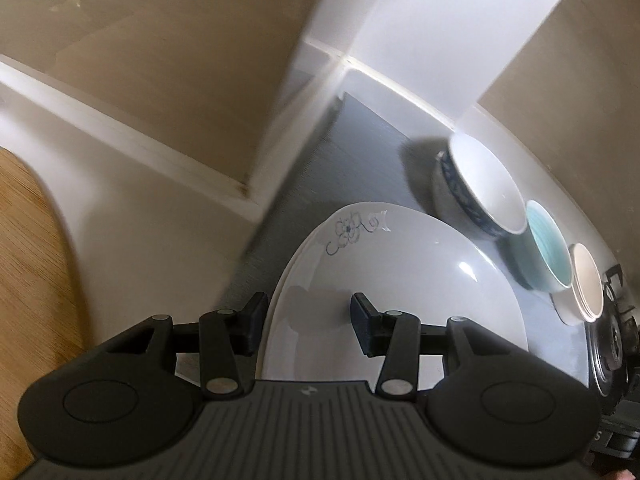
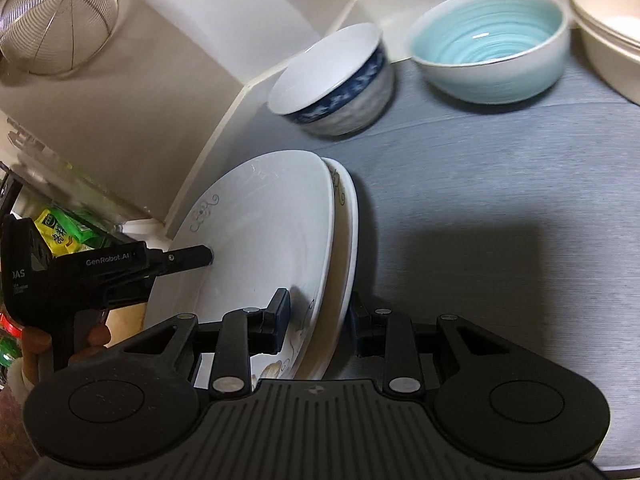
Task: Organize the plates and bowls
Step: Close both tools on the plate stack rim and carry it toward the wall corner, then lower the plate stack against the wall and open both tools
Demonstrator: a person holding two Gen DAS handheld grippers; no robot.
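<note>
Two white plates with blue flower marks stand stacked on edge, tilted, on a grey shelf liner (image 2: 500, 184). The upper plate (image 2: 264, 232) shows in the left wrist view (image 1: 400, 280) too. My right gripper (image 2: 320, 324) is shut on the near rims of both plates (image 2: 340, 240). My left gripper (image 1: 306, 320) straddles the plates' left rim with its jaws apart; it also shows in the right wrist view (image 2: 188, 258). A blue-patterned bowl (image 2: 336, 84), a turquoise bowl (image 2: 488, 52) and stacked cream bowls (image 2: 608, 24) stand behind.
White shelf walls (image 2: 224, 112) bound the liner at left and back. A wire strainer (image 2: 56, 20) hangs at upper left. Green packets (image 2: 68, 232) lie below left. A wooden board (image 1: 32, 264) is at the left.
</note>
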